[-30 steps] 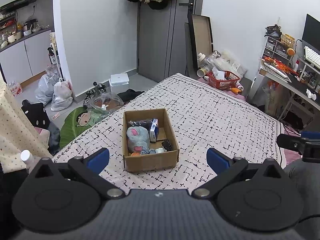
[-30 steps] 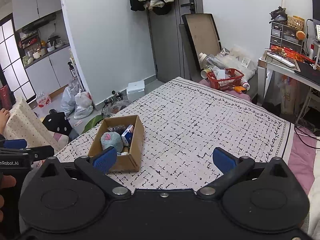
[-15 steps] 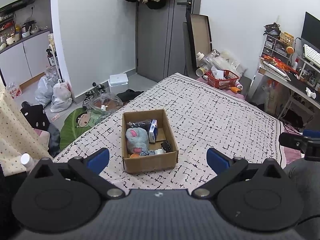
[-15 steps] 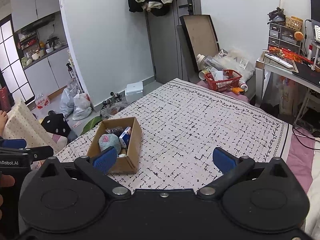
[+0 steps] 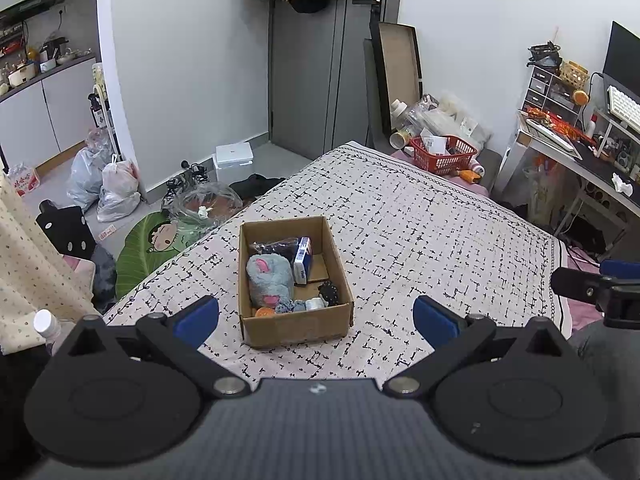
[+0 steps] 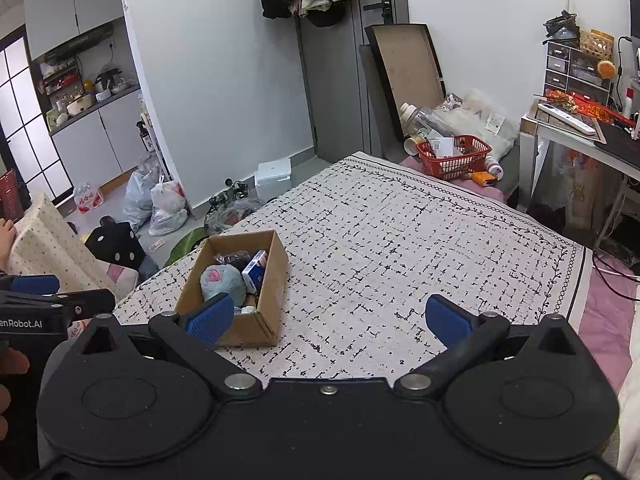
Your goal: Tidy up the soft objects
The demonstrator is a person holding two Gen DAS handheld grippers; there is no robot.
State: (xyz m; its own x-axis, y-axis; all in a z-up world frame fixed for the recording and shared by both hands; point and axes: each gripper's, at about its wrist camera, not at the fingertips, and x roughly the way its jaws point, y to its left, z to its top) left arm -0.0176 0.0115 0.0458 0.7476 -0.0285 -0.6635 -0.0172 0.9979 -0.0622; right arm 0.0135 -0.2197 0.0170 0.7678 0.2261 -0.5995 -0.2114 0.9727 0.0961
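Note:
A brown cardboard box (image 5: 296, 326) stands on the patterned bedspread (image 5: 420, 240). It holds a grey-blue plush toy (image 5: 269, 276), a blue and white carton (image 5: 302, 260), a dark bundle and small items. My left gripper (image 5: 316, 318) is open and empty, hovering just in front of the box. In the right wrist view the box (image 6: 272, 276) lies to the left with the plush (image 6: 222, 282) in it. My right gripper (image 6: 328, 318) is open and empty above bare bedspread, right of the box.
A red basket (image 5: 444, 154) sits past the bed's far corner. A desk (image 6: 580, 136) stands at the right. Bags (image 5: 108, 188) and a green leaf mat (image 5: 152, 248) lie on the floor to the left. A dotted cushion (image 5: 28, 256) is near left.
Both grippers have shifted slightly; the box sits a little lower and nearer in both views. Both stay open and empty.

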